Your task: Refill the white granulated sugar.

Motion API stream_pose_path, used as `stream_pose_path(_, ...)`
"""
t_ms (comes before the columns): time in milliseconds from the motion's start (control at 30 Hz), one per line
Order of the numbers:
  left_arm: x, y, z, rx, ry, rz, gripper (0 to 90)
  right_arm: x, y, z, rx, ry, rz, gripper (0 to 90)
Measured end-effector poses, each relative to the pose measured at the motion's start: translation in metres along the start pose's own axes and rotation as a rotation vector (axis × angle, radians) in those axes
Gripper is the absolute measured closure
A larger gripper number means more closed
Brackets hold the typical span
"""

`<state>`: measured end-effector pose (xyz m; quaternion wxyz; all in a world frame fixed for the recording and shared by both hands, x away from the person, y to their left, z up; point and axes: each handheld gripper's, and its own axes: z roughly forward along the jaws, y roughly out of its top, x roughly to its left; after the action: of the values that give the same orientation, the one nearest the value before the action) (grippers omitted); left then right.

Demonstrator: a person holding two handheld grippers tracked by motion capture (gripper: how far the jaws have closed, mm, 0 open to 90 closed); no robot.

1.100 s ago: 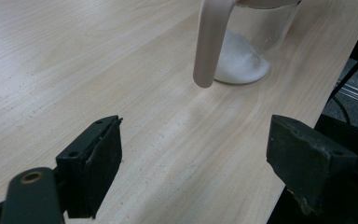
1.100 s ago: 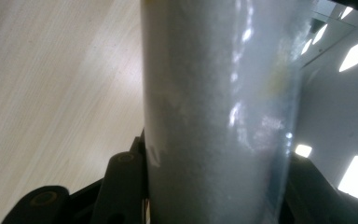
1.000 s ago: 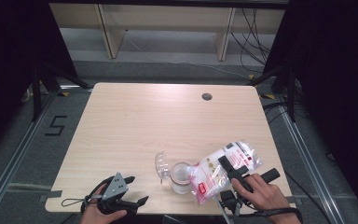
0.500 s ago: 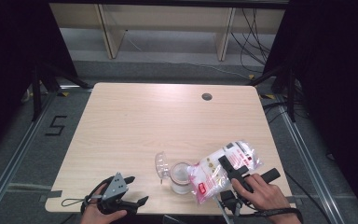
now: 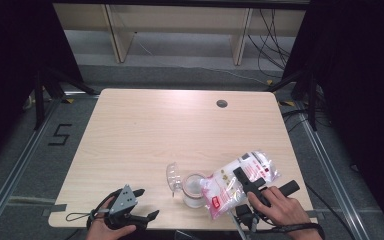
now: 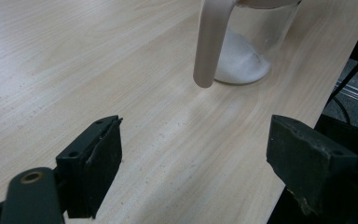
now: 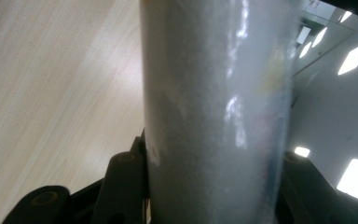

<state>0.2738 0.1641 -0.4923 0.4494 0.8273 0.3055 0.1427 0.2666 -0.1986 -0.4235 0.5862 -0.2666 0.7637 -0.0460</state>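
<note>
A clear plastic jar (image 5: 193,190) stands near the table's front edge with white powder at its bottom (image 6: 240,63). Its hinged lid (image 5: 172,176) hangs open on the left. A clear bag of white powder (image 5: 240,184) with red print is tilted, its lower end over the jar's mouth. My right gripper (image 5: 247,182) is shut on the bag (image 7: 214,112), which stands between its jaws. My left gripper (image 5: 140,217) rests at the front left edge, open with nothing between its fingers (image 6: 93,163), pointing towards the jar.
The light wooden table (image 5: 145,135) has a round cable hole (image 5: 222,103) at the back right. Shelving legs and cables stand on the floor beyond the far edge. The table's right edge (image 6: 307,93) runs close by the jar.
</note>
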Motion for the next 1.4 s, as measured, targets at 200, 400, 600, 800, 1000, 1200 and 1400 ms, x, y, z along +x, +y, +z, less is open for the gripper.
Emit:
stream_pose_path(200,-0.0001,0.0000,0.0003,-0.002,0.000,-0.003,17.9,0.0013,-0.0007,0.0003,0.002,0.004,0.012,61.5)
stream_pose_path(400,0.0001,-0.0002,0.0006,-0.004,-0.002,-0.002,18.0,0.0004,-0.0014,-0.0001,-0.006,-0.011,-0.001,61.6)
stream_pose_path(600,-0.0009,-0.0003,0.0016,-0.017,-0.002,-0.019,17.9,0.0008,-0.0010,-0.0004,-0.001,-0.008,0.005,61.7)
stream_pose_path(800,-0.0009,-0.0003,0.0017,-0.017,-0.002,-0.018,17.9,-0.0005,-0.0010,0.0000,-0.014,-0.016,-0.007,61.7)
stream_pose_path(1000,-0.0010,-0.0003,0.0018,-0.017,-0.002,-0.019,17.9,-0.0011,-0.0014,0.0011,-0.025,-0.003,-0.012,61.8)
stream_pose_path(1200,-0.0001,-0.0001,0.0005,0.000,-0.001,-0.003,17.9,0.0018,-0.0016,-0.0003,-0.011,-0.012,0.030,61.9)
stream_pose_path(1400,-0.0001,-0.0001,0.0005,-0.001,-0.001,-0.003,17.9,0.0013,-0.0010,-0.0002,-0.013,-0.013,0.023,62.1)
